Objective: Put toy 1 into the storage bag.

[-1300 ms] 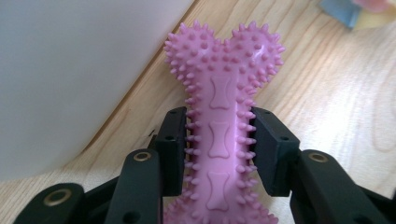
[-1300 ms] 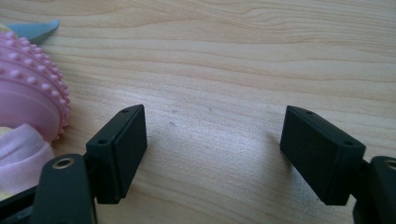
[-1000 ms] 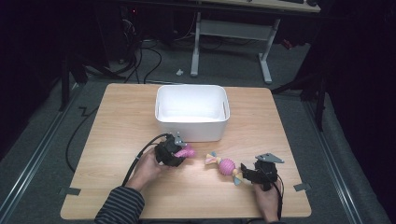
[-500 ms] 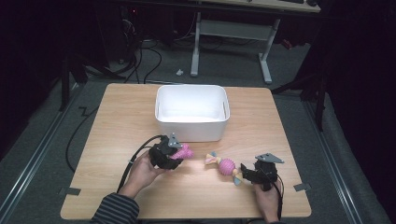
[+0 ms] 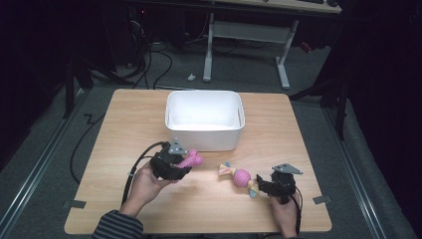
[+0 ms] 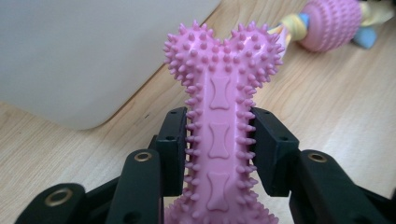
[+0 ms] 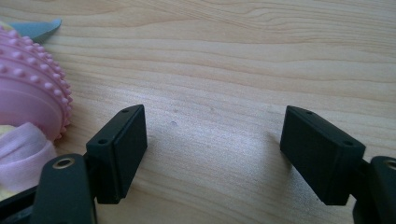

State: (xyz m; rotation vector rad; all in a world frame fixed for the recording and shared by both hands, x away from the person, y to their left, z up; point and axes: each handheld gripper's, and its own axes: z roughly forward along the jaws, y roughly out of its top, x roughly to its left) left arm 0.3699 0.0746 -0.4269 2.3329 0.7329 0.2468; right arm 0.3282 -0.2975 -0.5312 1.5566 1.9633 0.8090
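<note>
**Pink bone toy clamped in the left gripper, right gripper open beside the ball toy**

While the left gripper [image 5: 183, 163] holds the pink spiky bone toy [image 6: 219, 126] by its middle, both black pads press on the shaft – the toy is gripped firmly. Its front end points toward the white bin [image 5: 205, 119], which stands near it on the wooden table [image 5: 124, 124]. On the bone's flat face I see three small raised bone shapes, but no letters or brand that can be read.

The right gripper [image 7: 212, 151] rests on the table with its jaws wide apart – nothing is between them, only bare wood. Just beside its left jaw lies the pink ball toy with rope [image 5: 241, 178]. No readable writing appears on the bin or the grippers either
</note>
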